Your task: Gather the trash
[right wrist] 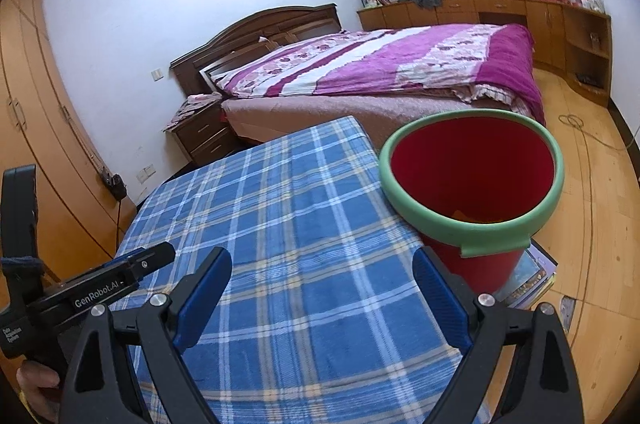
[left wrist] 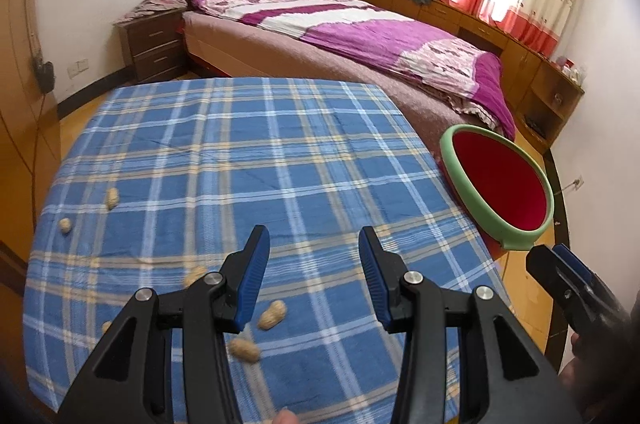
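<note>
Several peanut shells lie on the blue plaid tablecloth (left wrist: pixel 240 152) at its near left; one shell (left wrist: pixel 272 315) lies just below my left gripper (left wrist: pixel 314 244), which is open and empty above the cloth. Another shell (left wrist: pixel 113 197) lies further left. A red bin with a green rim (left wrist: pixel 500 180) stands off the table's right edge; it also shows in the right wrist view (right wrist: pixel 472 180) with something small on its bottom. My right gripper (right wrist: pixel 322 266) is open and empty over the cloth (right wrist: pixel 280 204), left of the bin.
A bed with a purple quilt (left wrist: pixel 360 32) stands beyond the table. A dark nightstand (left wrist: pixel 154 44) is at its left and wooden cabinets (left wrist: pixel 480 24) run under the window. The bin rests on stacked books (right wrist: pixel 532 276) on the wooden floor.
</note>
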A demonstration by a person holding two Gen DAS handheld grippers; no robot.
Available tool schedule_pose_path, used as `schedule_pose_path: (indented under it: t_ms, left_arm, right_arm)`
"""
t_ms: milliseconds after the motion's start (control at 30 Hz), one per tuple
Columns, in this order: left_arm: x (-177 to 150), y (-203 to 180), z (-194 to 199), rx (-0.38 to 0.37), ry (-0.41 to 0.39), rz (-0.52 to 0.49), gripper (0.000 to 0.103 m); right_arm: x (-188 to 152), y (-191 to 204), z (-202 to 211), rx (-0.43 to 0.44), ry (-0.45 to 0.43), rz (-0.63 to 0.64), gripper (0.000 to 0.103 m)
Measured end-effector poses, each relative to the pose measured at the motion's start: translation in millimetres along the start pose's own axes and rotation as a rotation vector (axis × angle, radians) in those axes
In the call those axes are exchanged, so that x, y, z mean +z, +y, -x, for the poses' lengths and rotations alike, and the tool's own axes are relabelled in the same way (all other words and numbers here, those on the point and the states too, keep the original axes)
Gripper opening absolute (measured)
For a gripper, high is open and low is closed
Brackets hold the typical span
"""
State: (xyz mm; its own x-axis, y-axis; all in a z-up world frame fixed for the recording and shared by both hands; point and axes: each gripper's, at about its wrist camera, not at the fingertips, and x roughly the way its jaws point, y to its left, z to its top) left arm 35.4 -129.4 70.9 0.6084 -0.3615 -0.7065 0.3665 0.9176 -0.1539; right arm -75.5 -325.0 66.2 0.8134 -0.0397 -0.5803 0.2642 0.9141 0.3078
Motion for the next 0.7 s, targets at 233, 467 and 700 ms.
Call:
schedule_pose_path:
  t_ms: [233,467,700]
  left_arm:
    - [-10.8,12.0,14.8,0.055,-0.036,0.011,0.047]
    - [-21.3,22.4,23.6,0.091,-0.052,0.033,0.047]
    - [-27.3,27.6,31.1,0.108,-0.068,0.042,0.047]
  right_arm:
    - [-9.6,14.1,5.8,0.000,-0.023,0.034,0.094]
    - [-17.9,25.6,10.1,-0.002,-0.034,0.062,0.094]
    - [-23.7,32.7,10.7,0.001,-0.028,0.083,0.094]
